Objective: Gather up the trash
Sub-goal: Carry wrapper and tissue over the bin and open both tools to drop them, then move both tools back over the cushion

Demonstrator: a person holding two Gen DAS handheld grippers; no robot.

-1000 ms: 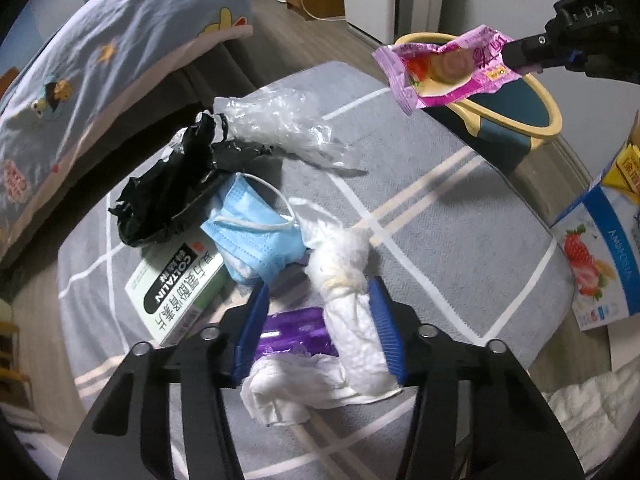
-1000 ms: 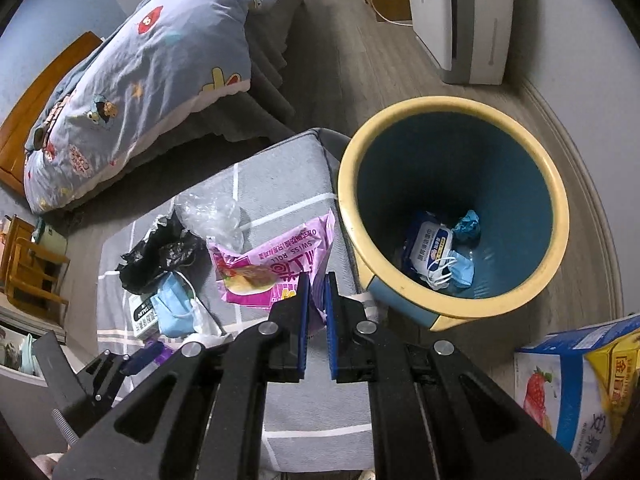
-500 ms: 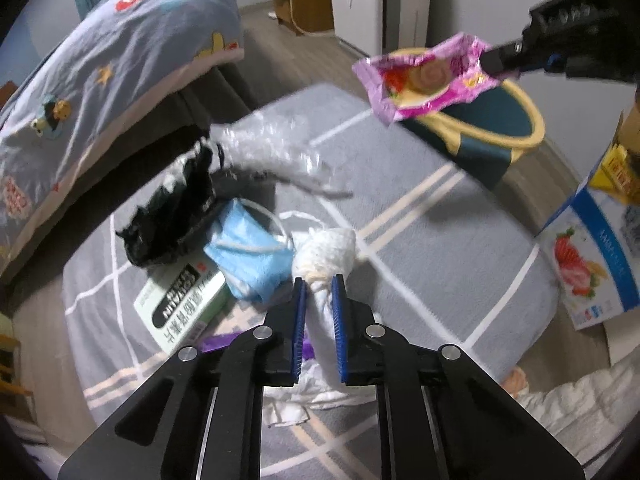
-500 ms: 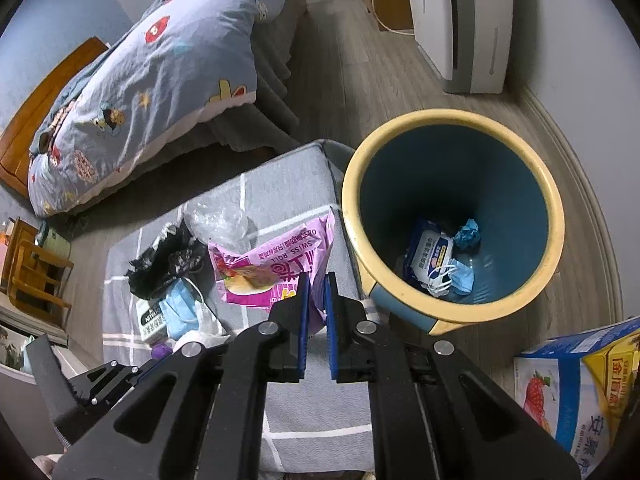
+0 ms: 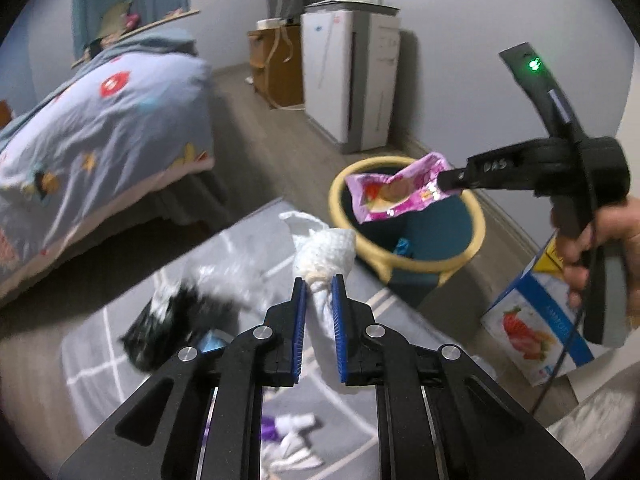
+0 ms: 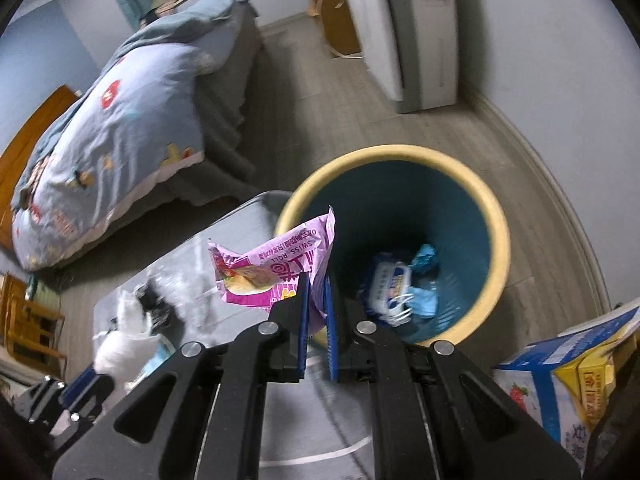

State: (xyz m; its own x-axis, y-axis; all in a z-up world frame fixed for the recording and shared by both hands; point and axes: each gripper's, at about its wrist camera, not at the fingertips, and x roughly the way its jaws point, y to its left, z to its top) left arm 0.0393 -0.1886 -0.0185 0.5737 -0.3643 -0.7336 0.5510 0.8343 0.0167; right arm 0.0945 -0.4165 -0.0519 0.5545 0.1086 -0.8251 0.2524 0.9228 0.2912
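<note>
The right claw (image 6: 316, 300) is clamped on one edge of a pink snack wrapper (image 6: 276, 270), and the wrapper hangs in the air partly over the near rim of the trash bin (image 6: 496, 216). The bin stands on the floor just beside the gray padded surface (image 5: 404, 320) and already has a wipes pack and a blue mask at its bottom.

The left claw (image 5: 319, 292) is clamped on a twisted white tissue wad (image 5: 326, 252), which it holds lifted above the surface, with the top of the wad sticking out beyond the fingertips. Its jaws have just closed on this wad. On the surface below I can see a black plastic bag (image 5: 168, 328), a clear plastic bag next to it, a bit of something blue, and some purple and white scraps near the bottom of the left view; these are blurred.

I judge that the step in hand is to drop both pieces in the bin. To do it well, the right claw should go a little further, so that the whole wrapper is over the blue inside and not over the yellow rim, and only then open. A light wrapper can float sideways, so it is better to release it low. The left claw should wait its turn, or come from the other side, so the two tools do not hit each other. The tissue is soft and may cling to the blue pads, so the jaws should open fully over the middle of the bin.
</note>
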